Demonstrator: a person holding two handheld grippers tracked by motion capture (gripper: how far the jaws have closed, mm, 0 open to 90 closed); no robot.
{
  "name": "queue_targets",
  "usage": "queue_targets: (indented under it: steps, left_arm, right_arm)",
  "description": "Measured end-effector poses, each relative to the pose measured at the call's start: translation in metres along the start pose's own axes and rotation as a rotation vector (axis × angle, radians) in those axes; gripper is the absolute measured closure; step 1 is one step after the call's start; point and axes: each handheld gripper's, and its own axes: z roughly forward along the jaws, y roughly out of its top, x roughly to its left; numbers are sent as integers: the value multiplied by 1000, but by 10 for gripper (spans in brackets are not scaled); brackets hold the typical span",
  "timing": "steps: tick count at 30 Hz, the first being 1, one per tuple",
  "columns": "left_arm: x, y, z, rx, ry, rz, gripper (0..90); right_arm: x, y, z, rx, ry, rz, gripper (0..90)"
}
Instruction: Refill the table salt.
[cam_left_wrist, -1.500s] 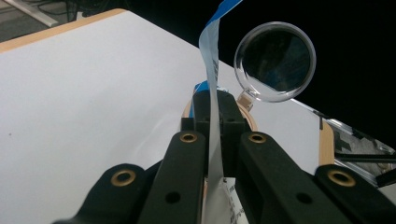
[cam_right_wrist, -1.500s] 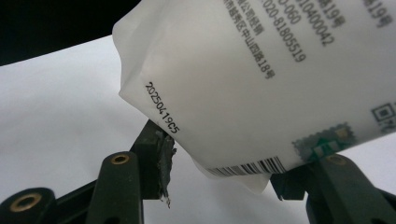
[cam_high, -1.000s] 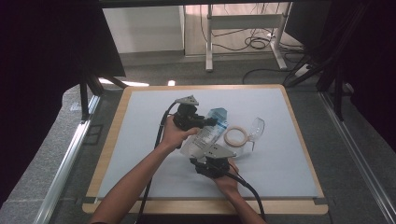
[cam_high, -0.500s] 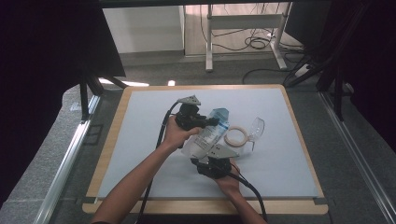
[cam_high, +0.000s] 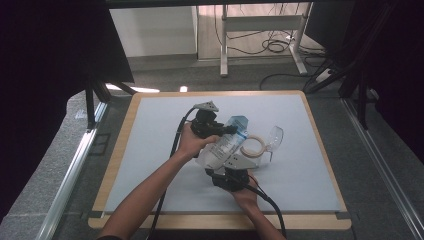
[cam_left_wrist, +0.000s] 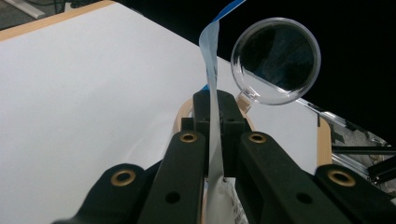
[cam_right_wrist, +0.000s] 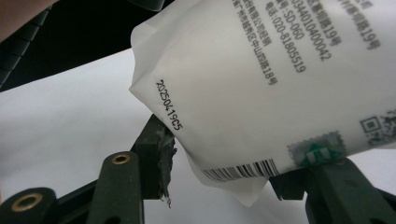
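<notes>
The pouch (cam_high: 223, 145) hung just above the middle of the pale mat (cam_high: 150, 130), held between both grippers and slanting from its far, blue-edged top down to its near end. The left gripper (cam_high: 227, 130) had its jaws pressed together on the thin top seam; in the left gripper view the flat strip of that seam (cam_left_wrist: 211, 84) rose straight out from between the closed pads. The right gripper (cam_high: 220, 169) sat at the near end of the pouch, and in the right gripper view its jaws stood spread with the printed bottom corner (cam_right_wrist: 243, 186) lying between them, so it was cradling rather than clamping, as far as could be judged. Holding the pack by its two ends in this way probably kept it taut and off the mat, with the sealed top steadied so that it could be torn or opened while the lower end was supported.

Just right of the pouch lay a roll of tape (cam_high: 254, 147) flat on the mat, and touching or nearly touching it farther right stood a clear stemmed glass (cam_high: 275, 137), tipped on its side with its mouth facing the left gripper. Both lay close to the pouch's right side, so any swing that way risked knocking them. The wooden table edge (cam_high: 215, 220) framed the mat, and the near side stayed free for the person's forearms.
</notes>
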Motion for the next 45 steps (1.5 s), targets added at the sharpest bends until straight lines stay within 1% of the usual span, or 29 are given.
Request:
queue_targets:
  steps: [4,10,14,17,22,24,26,29,34,45]
  left_arm:
    - [0,1,1,5,-3,3,897]
    - [1,3,1,8,-13,-3,897]
    - [1,4,1,26,-19,4,897]
    - [2,4,1,29,-18,9,897]
    - [2,5,1,35,-22,14,897]
    - [1,7,0,39,-25,23,897]
    - [0,8,1,39,-23,28,897]
    - [-1,10,1,42,-25,38,897]
    - [-1,11,4,39,-35,37,898]
    - [1,11,8,48,-39,28,898]
  right_arm:
    - [2,1,0,-3,-5,6,487]
    - [2,1,-1,-9,-13,7,494]
    - [1,1,-2,-11,0,3,507]
    - [0,1,-3,-13,16,2,509]
    - [0,2,-4,-20,34,12,509]
    - [0,2,-6,-29,43,15,512]
    - [0,3,-7,-34,43,7,513]
    - [0,4,-9,-40,44,13,514]
    - [-2,4,-12,-44,45,12,516]
    - [-1,3,-12,-45,45,30,520]
